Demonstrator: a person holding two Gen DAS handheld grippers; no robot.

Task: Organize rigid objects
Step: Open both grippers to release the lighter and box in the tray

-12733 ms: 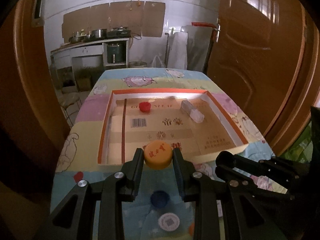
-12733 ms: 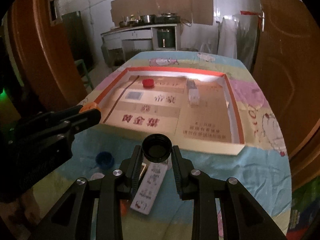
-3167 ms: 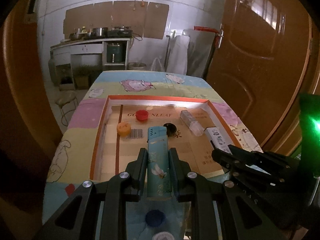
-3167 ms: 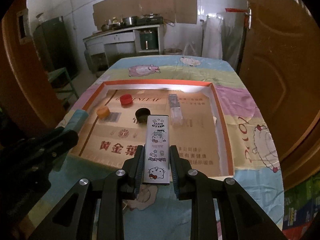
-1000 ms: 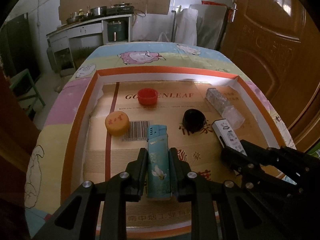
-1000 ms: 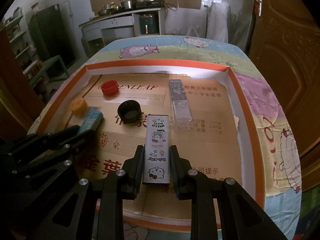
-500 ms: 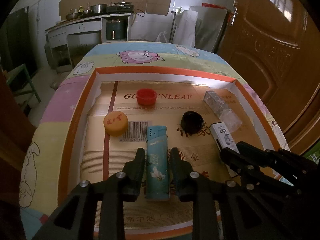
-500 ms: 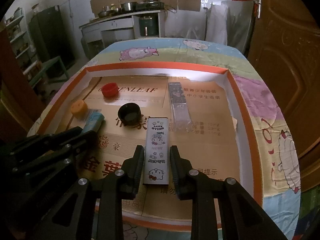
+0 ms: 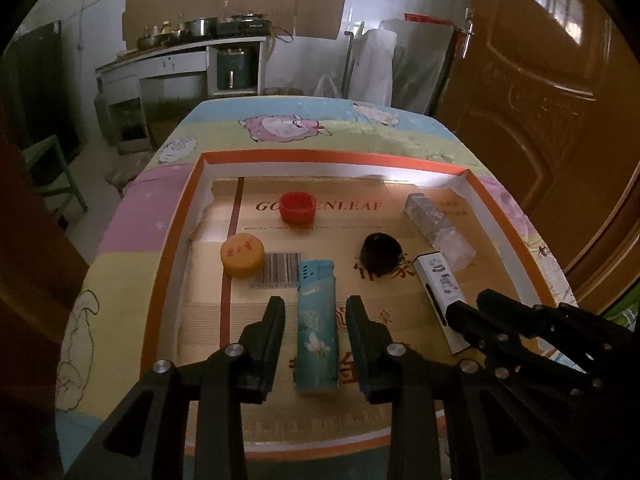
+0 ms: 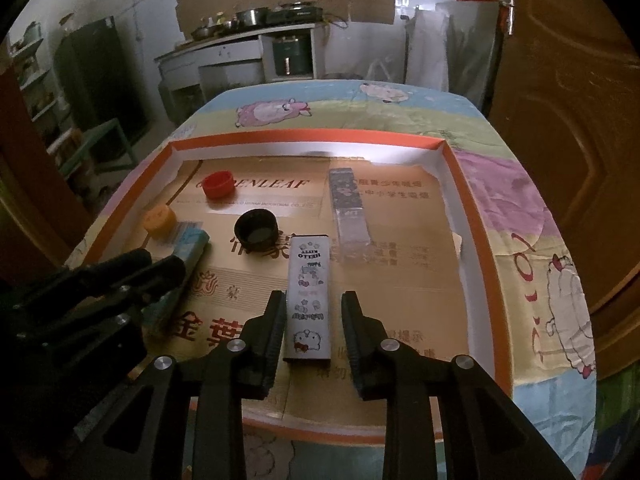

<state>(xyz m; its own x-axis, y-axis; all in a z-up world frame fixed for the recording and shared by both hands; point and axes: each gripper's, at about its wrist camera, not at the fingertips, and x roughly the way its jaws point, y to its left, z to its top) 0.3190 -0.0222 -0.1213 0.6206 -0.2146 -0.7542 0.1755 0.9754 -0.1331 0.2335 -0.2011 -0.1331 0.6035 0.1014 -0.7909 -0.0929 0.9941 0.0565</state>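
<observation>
While both sets of jaws are opening, each long item lies flat on the printed cardboard floor of the orange-rimmed tray (image 9: 168, 268), loose between the pads.

Left gripper (image 9: 316, 312): spread, a clear gap on either side of the teal lighter (image 9: 317, 332). Lighter is a slim rectangular body, teal with a pale flower print and a lighter blue cap at its far end, pointing to 12 o'clock. No pad presses it.

Right gripper (image 10: 314, 306): spread likewise, straddling the white lighter (image 10: 308, 296). This one is a flat white bar with cartoon cat prints and small lettering, lengthwise toward 12 o'clock. Gap is plain on its right side; left pad is very near, contact cannot be told.

Other tray contents, left wrist view, taking the teal lighter as dial centre:
- orange cap (image 9: 242, 255), round, red characters on top, at 10 o'clock, just beside a printed barcode.
- red cap (image 9: 297, 207), at 12 o'clock, farther back, on the printed lettering.
- black cap (image 9: 381, 253), at 2 o'clock; right wrist view shows it open side up.
- clear plastic case (image 9: 438, 232), long, translucent, at 2 o'clock beyond the black cap, near the tray's right wall.

Tray sits on a cartoon-print tablecloth (image 9: 280, 128).
</observation>
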